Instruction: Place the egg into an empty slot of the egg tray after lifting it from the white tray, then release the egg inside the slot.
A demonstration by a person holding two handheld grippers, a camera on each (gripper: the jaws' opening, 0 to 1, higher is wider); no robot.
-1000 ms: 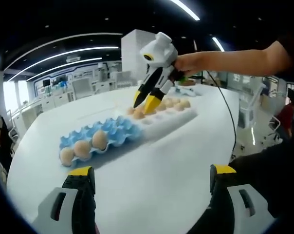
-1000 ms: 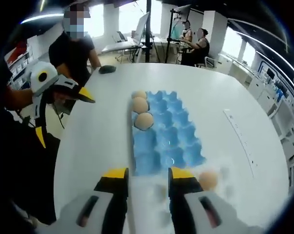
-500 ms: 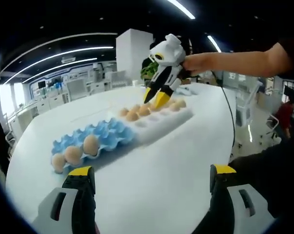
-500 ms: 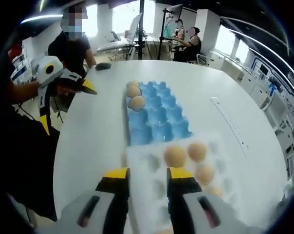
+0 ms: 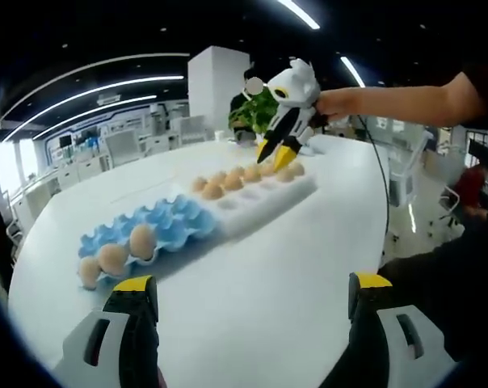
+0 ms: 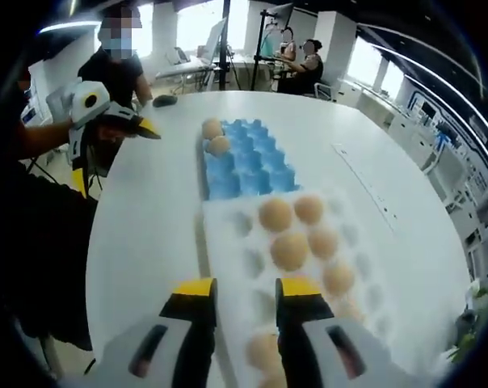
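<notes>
Eggs (image 5: pixel 212 191), smooth and tan, sit in dimples of the white tray (image 5: pixel 264 202) in the left gripper view; 3 more rest in the moulded blue egg tray (image 5: pixel 159 230) on the white table (image 5: pixel 268 275). The left gripper (image 5: pixel 248 303) is spread wide, holding nothing. The right gripper (image 5: pixel 278 152) hangs above the white tray.

In the right gripper view, the right gripper (image 6: pixel 237 291) hovers over the white tray (image 6: pixel 228 242), jaws parted, grasping nothing. No writing is legible.
</notes>
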